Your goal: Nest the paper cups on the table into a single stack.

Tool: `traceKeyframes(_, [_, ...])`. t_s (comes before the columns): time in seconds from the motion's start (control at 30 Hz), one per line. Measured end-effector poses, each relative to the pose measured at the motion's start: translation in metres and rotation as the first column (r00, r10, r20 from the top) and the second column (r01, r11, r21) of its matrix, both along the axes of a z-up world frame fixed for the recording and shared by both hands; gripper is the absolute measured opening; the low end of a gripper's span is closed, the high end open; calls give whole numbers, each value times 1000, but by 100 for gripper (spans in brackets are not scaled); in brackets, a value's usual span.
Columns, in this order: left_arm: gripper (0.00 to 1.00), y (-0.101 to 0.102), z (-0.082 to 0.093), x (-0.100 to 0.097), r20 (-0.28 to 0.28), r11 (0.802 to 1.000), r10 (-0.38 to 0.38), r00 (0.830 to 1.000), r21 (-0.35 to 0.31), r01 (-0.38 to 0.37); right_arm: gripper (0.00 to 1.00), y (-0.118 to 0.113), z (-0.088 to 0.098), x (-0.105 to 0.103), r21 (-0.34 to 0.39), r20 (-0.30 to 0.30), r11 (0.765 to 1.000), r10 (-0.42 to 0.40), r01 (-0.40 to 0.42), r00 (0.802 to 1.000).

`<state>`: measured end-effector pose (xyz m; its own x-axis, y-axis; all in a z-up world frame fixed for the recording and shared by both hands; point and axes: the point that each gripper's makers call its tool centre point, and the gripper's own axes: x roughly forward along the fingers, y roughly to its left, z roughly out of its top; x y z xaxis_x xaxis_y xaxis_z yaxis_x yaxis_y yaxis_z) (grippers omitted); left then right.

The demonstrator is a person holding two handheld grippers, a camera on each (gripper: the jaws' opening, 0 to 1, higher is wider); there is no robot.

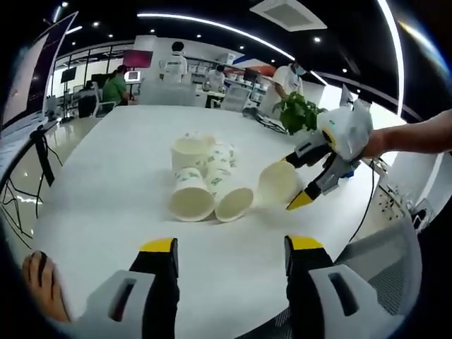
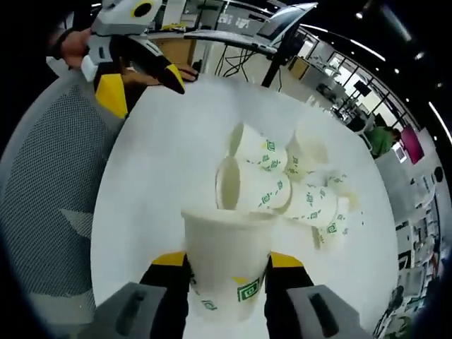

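Currently: right gripper has one cup, pile untouched

Right gripper (image 2: 227,272) is clenched on a paper cup (image 2: 227,247), jaws pressed to both sides of its wall, mouth facing away from the camera. In the left gripper view the same tool (image 1: 300,180) comes in from the right of frame with the held cup (image 1: 277,183) just beside the pile, a person's forearm behind it.

Left gripper (image 1: 232,256) sits at the bottom of its frame, jaws spread wide, nothing between them. It hangs over bare table (image 1: 106,183), short of the pile.

Loose cups (image 1: 205,180) lie on their sides in a cluster mid-frame, touching each other, open mouths toward the left camera. In the right gripper view the cluster (image 2: 282,180) sits mid-frame above the held cup. Exact count is hard to call; some overlap.

Background: potted plant (image 1: 298,111) upper right, people at desks along the top of frame.

Step, my read: first pick is made, nesting not yet started. Next move likely needs the left gripper to take a lying cup by the wall, then line the two up axis to axis so one base slides into the other mouth. Thin paper walls will probably dent if squeezed hard.
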<state>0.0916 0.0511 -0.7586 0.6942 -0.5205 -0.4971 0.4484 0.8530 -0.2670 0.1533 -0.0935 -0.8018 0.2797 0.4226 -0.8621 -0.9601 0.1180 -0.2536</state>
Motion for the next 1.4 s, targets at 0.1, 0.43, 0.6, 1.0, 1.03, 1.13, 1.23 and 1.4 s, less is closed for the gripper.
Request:
traceKeyframes(0.1, [60, -2, 0, -1, -2, 1000, -15, 1000, -5, 15, 40, 2, -2, 1, 16, 7, 1000, -14, 14, 1000])
traceKeyframes(0.43, [57, -19, 6, 4, 3, 997, -80, 997, -22, 80, 40, 23, 8, -17, 102, 28, 994, -46, 43, 999])
traceKeyframes(0.6, [55, -36, 16, 14, 18, 991, -127, 992, -40, 128, 40, 32, 17, -25, 131, 33, 990, -52, 47, 998])
traceKeyframes(1.0, [53, -77, 40, 25, 37, 970, -220, 975, -94, 222, 40, 48, 29, -33, 217, 54, 975, -63, 49, 997])
traceKeyframes(1.03, [53, -79, 42, 24, 37, 969, -227, 973, -92, 230, 40, 50, 29, -35, 220, 59, 974, -59, 45, 997])
traceKeyframes(1.13, [52, -83, 40, 24, 22, 965, -245, 969, -95, 246, 40, 55, 27, -39, 227, 69, 973, -54, 37, 996])
traceKeyframes(1.23, [49, -89, 40, 19, -2, 956, -276, 961, -103, 274, 40, 59, 27, -40, 242, 80, 969, -63, 42, 995])
traceKeyframes(1.4, [42, -95, 36, 15, -22, 944, -321, 947, -80, 319, 40, 67, 30, -40, 273, 94, 960, -85, 57, 992])
